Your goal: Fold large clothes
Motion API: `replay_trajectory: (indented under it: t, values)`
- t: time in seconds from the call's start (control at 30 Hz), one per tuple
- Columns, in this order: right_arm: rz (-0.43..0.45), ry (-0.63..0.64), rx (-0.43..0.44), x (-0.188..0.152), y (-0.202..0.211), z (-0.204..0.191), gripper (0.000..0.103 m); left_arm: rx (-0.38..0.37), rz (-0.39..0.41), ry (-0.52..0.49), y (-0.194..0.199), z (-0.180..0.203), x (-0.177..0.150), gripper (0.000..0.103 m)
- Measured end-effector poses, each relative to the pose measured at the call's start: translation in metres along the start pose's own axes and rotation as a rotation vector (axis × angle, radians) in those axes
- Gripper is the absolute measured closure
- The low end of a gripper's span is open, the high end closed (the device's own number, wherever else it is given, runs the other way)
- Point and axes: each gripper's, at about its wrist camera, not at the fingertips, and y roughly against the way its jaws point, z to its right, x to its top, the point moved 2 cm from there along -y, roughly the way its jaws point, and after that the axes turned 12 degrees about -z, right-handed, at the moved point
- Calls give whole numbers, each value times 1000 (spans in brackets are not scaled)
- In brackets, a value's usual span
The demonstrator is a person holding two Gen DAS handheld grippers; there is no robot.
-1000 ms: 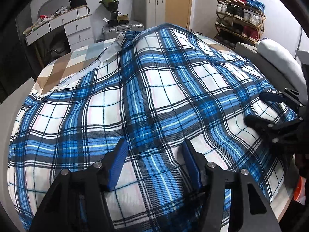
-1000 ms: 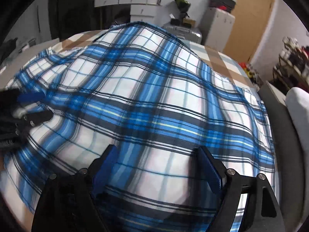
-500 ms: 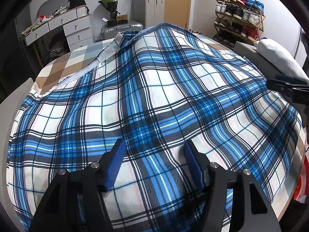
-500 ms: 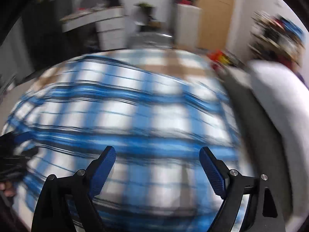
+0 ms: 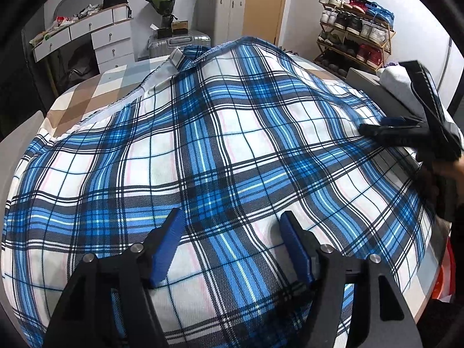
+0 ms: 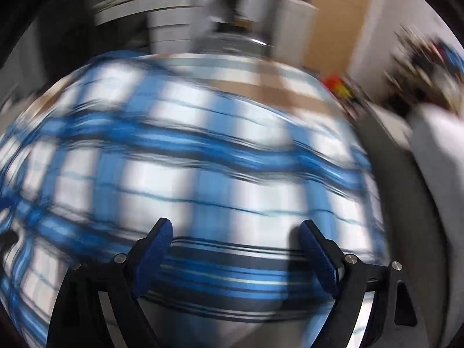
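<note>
A large blue, white and black plaid garment (image 5: 220, 156) lies spread over the bed; it also fills the blurred right wrist view (image 6: 185, 168). My left gripper (image 5: 232, 232) is open and hovers just over the near part of the cloth, holding nothing. My right gripper (image 6: 235, 232) is open and empty above the cloth near its right edge. In the left wrist view the right gripper (image 5: 385, 129) shows at the far right, low over the garment's right side. The garment's pale inner edge (image 5: 162, 75) shows folded at the far left.
A checked brown and white bedsheet (image 5: 87, 101) shows beyond the garment. A white pillow (image 5: 397, 84) lies at the right. White drawers (image 5: 110, 43), a silver suitcase (image 5: 179, 42) and a shoe rack (image 5: 356, 34) stand along the far wall.
My right gripper has swung away from the near middle of the cloth toward its right edge and is still moving fast. My left gripper has stayed almost still.
</note>
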Motion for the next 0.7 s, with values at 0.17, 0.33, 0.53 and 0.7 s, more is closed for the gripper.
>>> replay_trajectory:
  t: [0.17,0.33,0.53,0.7]
  values:
    - [-4,-81,-46,5,17,26,14,6,-2,-6,0,1,1,39]
    - [53,76,81,10,39,-34,13,20,-5,-11,-1,3,2,38]
    - [63,256,142,39,16,-105,14,12,-3,-7,-1,4,1,39]
    - [20,189,56,62,-12,-74,12,-6,1,1,-1,1,1,38]
